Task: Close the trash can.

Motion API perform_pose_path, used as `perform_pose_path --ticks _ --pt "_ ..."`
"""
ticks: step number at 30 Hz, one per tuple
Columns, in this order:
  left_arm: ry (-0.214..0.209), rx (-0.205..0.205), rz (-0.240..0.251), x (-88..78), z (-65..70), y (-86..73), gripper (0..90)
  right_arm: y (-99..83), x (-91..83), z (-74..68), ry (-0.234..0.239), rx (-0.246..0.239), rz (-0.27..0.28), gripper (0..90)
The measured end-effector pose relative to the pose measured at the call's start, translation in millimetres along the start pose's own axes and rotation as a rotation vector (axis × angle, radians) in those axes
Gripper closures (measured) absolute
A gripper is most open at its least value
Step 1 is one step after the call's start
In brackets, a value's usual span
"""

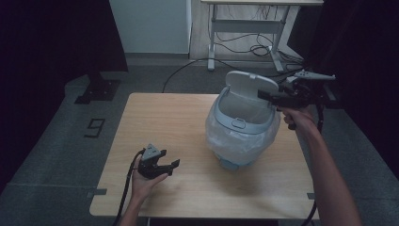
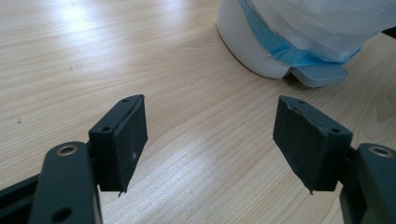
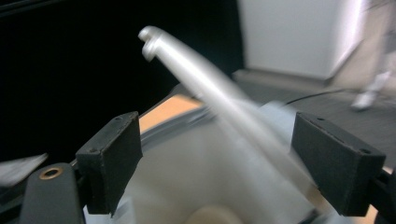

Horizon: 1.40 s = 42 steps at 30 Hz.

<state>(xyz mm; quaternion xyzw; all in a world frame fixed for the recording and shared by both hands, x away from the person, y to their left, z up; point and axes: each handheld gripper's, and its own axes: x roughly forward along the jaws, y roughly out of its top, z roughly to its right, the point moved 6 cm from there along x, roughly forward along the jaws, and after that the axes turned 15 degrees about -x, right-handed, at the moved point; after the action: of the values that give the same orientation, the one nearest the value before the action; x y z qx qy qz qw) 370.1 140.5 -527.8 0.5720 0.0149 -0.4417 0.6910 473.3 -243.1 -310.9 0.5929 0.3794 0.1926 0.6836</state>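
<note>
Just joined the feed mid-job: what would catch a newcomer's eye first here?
First, the pale blue-and-white pedal bin with a clear plastic liner, standing right of centre on the light wooden table with its grey lid tipped up. The right gripper hangs at the bin's far rim beside that lid, jaws open with nothing between them. The left gripper sits low near the table's front left, open too.

Right gripper (image 3: 217,163): its 2 black jaws stand wide apart, nothing pressed between them. Beyond and between the jaws, the bin's raised lid (image 3: 205,84) slants up to the left, blurred, with a notched tip at its top. Below it lies the pale bin rim (image 3: 187,123). A strip of wooden counter (image 3: 170,109) shows behind, against a dark backdrop.
</note>
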Motion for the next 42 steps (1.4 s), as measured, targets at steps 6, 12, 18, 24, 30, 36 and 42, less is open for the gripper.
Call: perform_pose_path --ticks 6,12,18,24,30,36,42 --pt "0.003 -0.013 -0.008 1.2 -0.1 -2.2 25.9 -18.2 1.5 -28.0 0.098 -0.019 -0.071 16.3" --pt "0.008 -0.019 -0.013 3.2 -1.1 -3.8 25.8 -31.5 11.8 -31.5 0.03 -0.01 -0.131 18.3" --pt "0.038 -0.031 0.014 0.8 -4.6 -3.1 26.0 -33.4 19.5 -34.0 -0.11 -0.068 -0.171 25.7" --pt "0.048 -0.039 0.023 -0.5 -6.0 -2.7 25.9 -35.4 22.7 -40.1 -0.186 -0.119 -0.196 25.6" --pt "0.055 -0.043 0.016 0.8 -7.9 -4.1 25.9 -35.4 22.2 -42.9 -0.219 -0.111 -0.209 25.6" --pt "0.059 -0.054 0.017 0.7 -10.2 -4.5 25.9 -37.1 21.0 -45.6 -0.252 -0.127 -0.254 26.4" --pt "0.061 -0.055 0.018 0.5 -10.4 -4.7 26.0 -38.8 18.0 -48.3 -0.26 -0.13 -0.221 26.1"
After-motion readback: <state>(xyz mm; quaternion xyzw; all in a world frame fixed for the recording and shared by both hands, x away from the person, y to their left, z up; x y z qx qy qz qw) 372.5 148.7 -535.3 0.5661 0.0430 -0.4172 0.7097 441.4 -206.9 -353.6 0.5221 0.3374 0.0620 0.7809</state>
